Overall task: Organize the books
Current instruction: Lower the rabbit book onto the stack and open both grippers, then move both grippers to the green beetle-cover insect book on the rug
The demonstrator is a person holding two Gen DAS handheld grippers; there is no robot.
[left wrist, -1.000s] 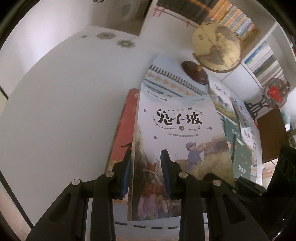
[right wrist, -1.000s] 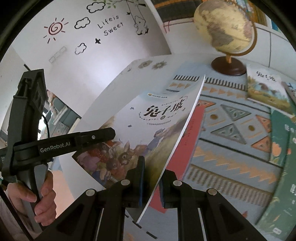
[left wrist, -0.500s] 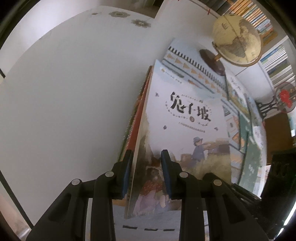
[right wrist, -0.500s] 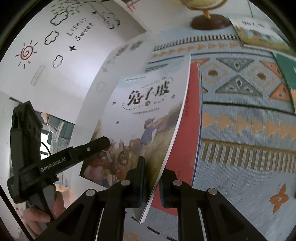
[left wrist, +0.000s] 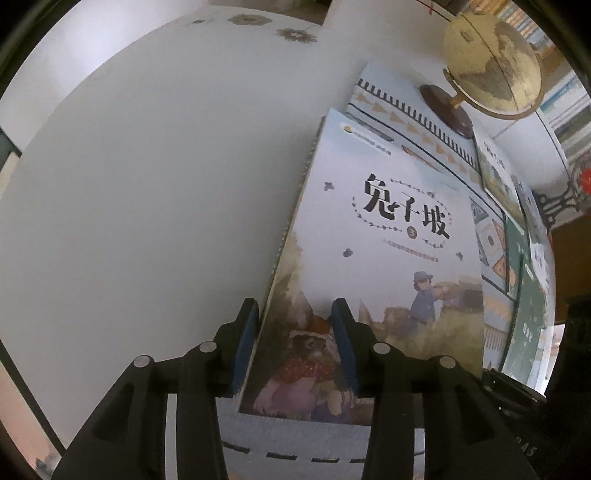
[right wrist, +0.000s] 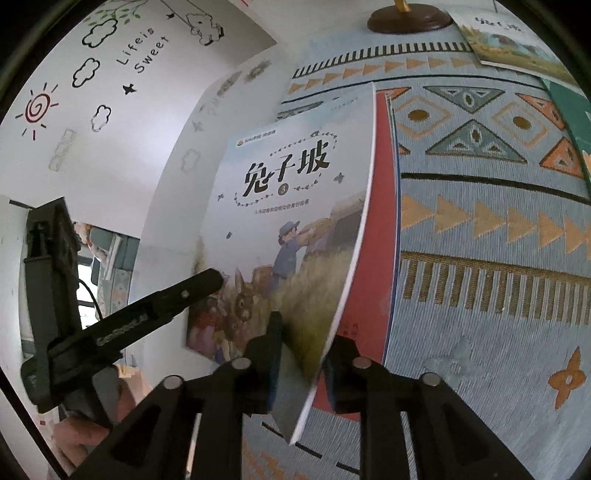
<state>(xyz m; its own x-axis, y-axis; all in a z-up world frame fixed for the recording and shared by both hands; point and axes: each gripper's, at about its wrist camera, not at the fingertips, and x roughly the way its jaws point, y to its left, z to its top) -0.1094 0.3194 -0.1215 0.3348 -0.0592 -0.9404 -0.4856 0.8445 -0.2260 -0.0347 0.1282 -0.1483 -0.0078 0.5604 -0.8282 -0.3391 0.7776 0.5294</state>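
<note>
In the left wrist view a bare white wall (left wrist: 140, 206) fills the left side. Next comes the left gripper (left wrist: 295, 347), its jaws opening, pads standing just clear of the rabbit picture book (left wrist: 373, 280) whose left edge runs between them. That book lies on top of a stack whose striped spines show along its left side. Further right stand a globe (left wrist: 493, 70) on a dark base, more books (left wrist: 496, 173) on the patterned cloth (left wrist: 413, 127), and blurred shelves at the rim.

The right wrist view alone shows wall drawings (right wrist: 92, 70) and, lower left, the left gripper's body with a hand (right wrist: 85, 439) under it. Its right gripper (right wrist: 303, 350) has jaws opening around the book's (right wrist: 291, 206) right page edge, not pinching. A red book (right wrist: 380, 236) lies under it on the tabletop cloth (right wrist: 487, 280). Here the globe is cut off above its base (right wrist: 408, 18).
</note>
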